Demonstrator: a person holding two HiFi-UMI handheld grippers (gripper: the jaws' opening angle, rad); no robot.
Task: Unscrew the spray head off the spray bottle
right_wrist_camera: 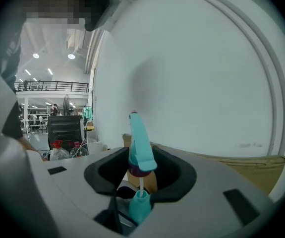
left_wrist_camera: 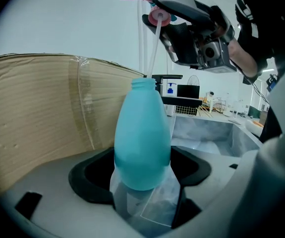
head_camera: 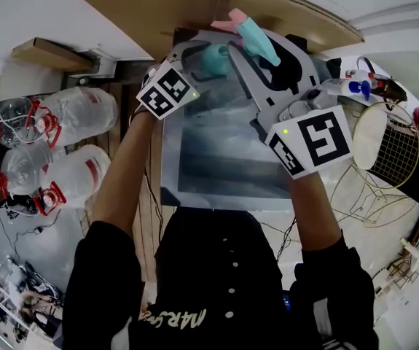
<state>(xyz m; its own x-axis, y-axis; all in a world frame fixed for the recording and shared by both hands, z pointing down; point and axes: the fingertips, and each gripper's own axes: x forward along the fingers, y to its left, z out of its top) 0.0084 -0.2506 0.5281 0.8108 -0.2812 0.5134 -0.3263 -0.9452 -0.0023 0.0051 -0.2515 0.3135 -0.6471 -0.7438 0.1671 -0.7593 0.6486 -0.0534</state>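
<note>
Pinches rounded turquoise plastic bottle [left_wrist_camera: 142, 138] in left gripper [left_wrist_camera: 142, 182], centre frame; clamps teal-and-pink plastic spray head [right_wrist_camera: 140, 143] in right gripper [right_wrist_camera: 141, 175], above bottle neck.

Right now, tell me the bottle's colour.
Turquoise; the bottle shows best in the left gripper view.

Above the spray bottle [left_wrist_camera: 142, 143] the only thing in the way is the thin dip tube [left_wrist_camera: 153, 48], which runs from its neck up to the spray head [left_wrist_camera: 155, 17]. A cardboard sheet [left_wrist_camera: 38, 108] walls off the far side, just beside the bottle. A wire basket [head_camera: 391, 148] stands well to the right. Water jugs [head_camera: 71, 115] crowd the floor at left.
</note>
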